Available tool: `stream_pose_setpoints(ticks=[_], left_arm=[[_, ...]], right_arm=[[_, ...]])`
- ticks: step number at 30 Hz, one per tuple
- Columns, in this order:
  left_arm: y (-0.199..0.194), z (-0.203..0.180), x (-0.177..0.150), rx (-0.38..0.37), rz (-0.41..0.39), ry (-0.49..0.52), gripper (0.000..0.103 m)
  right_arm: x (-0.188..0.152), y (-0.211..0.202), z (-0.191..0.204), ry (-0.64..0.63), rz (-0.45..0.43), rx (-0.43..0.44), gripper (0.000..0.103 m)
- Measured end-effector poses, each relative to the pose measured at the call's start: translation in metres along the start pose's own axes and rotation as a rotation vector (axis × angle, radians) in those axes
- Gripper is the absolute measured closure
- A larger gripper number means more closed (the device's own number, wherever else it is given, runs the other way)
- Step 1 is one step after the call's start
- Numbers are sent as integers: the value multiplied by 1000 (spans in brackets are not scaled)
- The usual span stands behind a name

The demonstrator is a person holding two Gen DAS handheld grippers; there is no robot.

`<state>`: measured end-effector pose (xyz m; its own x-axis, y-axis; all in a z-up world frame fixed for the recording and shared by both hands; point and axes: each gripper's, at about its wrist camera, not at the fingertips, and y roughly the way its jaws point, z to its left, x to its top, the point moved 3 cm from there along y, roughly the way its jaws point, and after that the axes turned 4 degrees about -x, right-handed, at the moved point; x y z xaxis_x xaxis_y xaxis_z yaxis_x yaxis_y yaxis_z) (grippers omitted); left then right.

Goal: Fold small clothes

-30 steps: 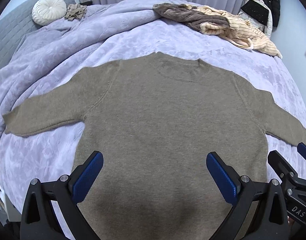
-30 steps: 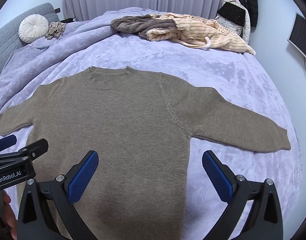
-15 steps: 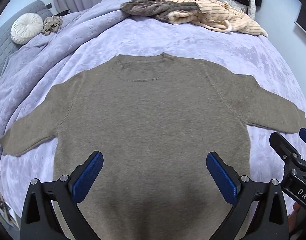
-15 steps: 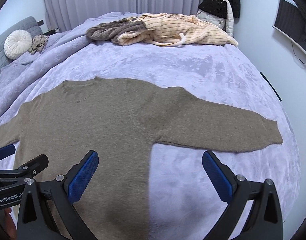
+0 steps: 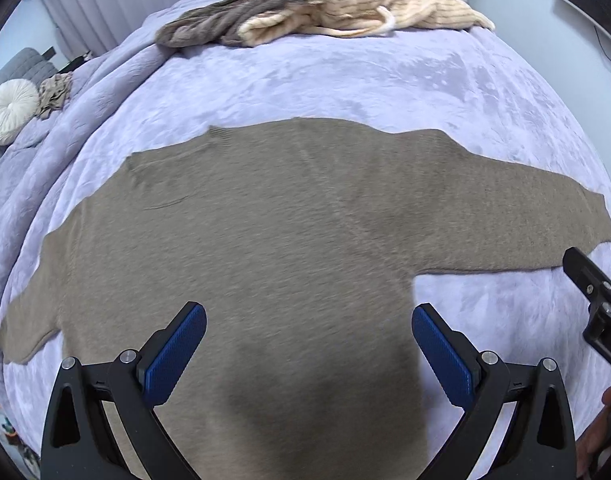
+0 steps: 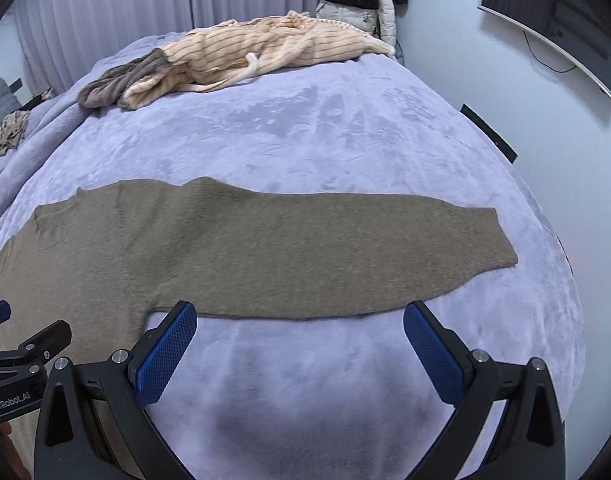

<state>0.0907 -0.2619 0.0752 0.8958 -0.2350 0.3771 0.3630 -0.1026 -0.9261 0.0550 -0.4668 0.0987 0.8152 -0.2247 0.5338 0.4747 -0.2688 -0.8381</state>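
A brown knit sweater (image 5: 265,240) lies flat on the lilac bedspread (image 5: 345,80), front down or up I cannot tell, both sleeves spread out. My left gripper (image 5: 309,344) is open and empty, hovering over the sweater's lower body. My right gripper (image 6: 301,344) is open and empty, over bare bedspread just below the sweater's right sleeve (image 6: 345,248). The sleeve cuff (image 6: 501,236) lies to the right. Each gripper shows at the edge of the other's view.
A heap of cream striped and grey-brown clothes (image 6: 233,56) lies at the far side of the bed. A round white cushion (image 5: 9,110) and a small beige item sit far left. A wall screen (image 6: 553,20) hangs on the right; the bed edge drops off at right.
Both grippers have swung to the right. The left now faces the sweater's right half; the right has left the body and faces the right sleeve. Both stayed open.
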Motion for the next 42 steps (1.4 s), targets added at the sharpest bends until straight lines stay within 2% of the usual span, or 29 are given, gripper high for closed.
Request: stream_pose_setpoints(ticks=[13, 15, 19, 23, 25, 26, 27, 28, 29, 30, 32, 36, 38, 40, 42], left_arm=[[48, -76, 39, 4, 37, 63, 0], [56, -81, 45, 5, 45, 65, 0], [67, -85, 52, 5, 55, 54, 0], [76, -83, 57, 5, 54, 41, 0], [82, -77, 61, 7, 55, 18, 0], [85, -74, 63, 4, 57, 1, 0], [88, -69, 65, 1, 60, -20, 0], [91, -65, 67, -6, 60, -38, 0], [93, -59, 69, -11, 58, -54, 0], [95, -55, 71, -13, 56, -71, 0], [98, -46, 74, -25, 50, -103, 0], [110, -31, 75, -6, 65, -142, 0], [122, -37, 72, 22, 98, -104, 0], [124, -47, 72, 70, 85, -29, 0], [121, -49, 75, 74, 87, 1, 0]], right_arm=[[4, 69, -126, 184, 86, -108, 0], [2, 79, -144, 231, 94, -91, 0], [3, 108, -173, 346, 116, 8, 0], [16, 124, -185, 396, 68, 66, 1], [25, 128, -188, 406, 35, 101, 10], [28, 130, -188, 405, 27, 118, 25], [30, 133, -187, 402, 27, 121, 48], [32, 134, -187, 394, 25, 123, 63], [32, 135, -187, 389, 26, 134, 83], [31, 135, -188, 398, 26, 165, 95], [28, 130, -190, 422, 9, 210, 96], [26, 99, -199, 447, -96, 220, 96], [25, 89, -201, 451, -119, 190, 96], [24, 82, -198, 446, -134, 163, 96], [24, 81, -192, 421, -123, 120, 96]])
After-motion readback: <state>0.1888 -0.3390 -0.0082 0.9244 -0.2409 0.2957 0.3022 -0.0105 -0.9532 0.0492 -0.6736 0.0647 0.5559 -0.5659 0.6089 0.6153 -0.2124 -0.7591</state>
